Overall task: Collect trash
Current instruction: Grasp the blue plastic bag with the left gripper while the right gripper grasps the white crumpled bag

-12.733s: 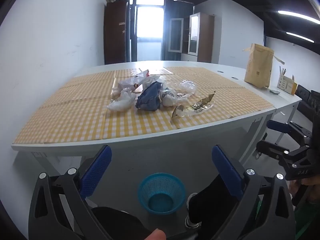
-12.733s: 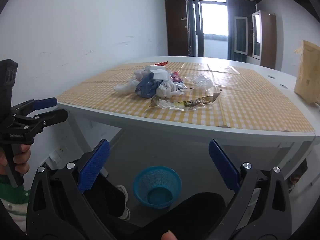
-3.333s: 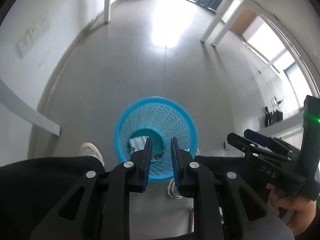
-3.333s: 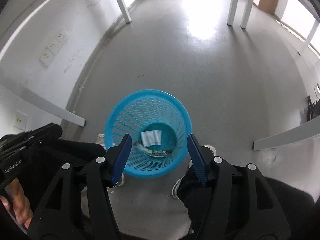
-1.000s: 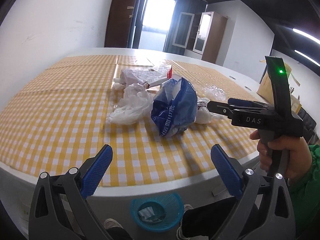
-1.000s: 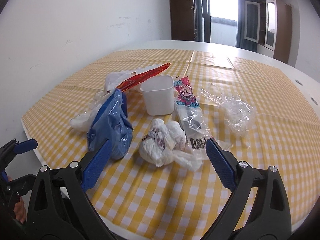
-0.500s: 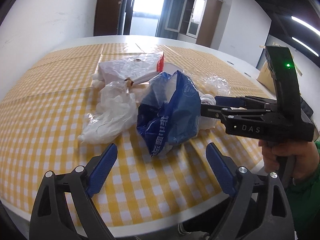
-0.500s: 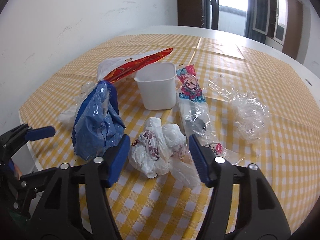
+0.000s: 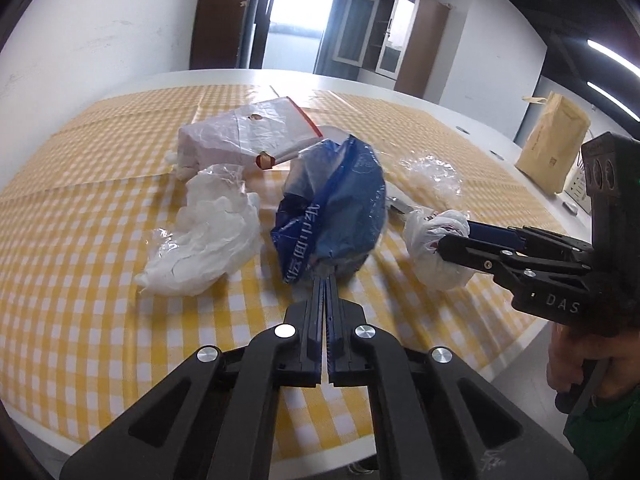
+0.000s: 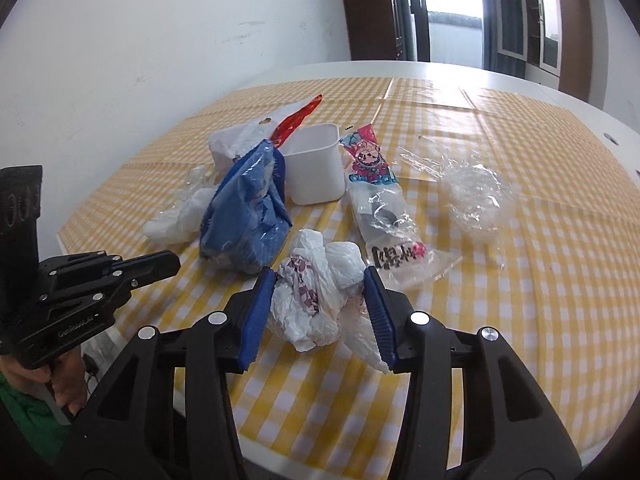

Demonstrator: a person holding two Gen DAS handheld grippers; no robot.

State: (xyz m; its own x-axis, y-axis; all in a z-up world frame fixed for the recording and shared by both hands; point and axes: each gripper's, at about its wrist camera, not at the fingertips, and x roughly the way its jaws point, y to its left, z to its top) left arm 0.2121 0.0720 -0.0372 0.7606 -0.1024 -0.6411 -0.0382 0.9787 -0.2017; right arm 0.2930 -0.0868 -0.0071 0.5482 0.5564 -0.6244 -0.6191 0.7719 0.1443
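Yellow-checked tablecloth on white table, white walls; left gripper clamped on blue bag hem, right gripper just closing, pinching crumpled white bag mid-table

The trash sits bunched mid-cloth: blue bag, white wad, tub and wrappers touching, no lane between them. The near edge, the left and the far cloth lie bare. The clear film seems to stand apart on the right, with a gap beside it.
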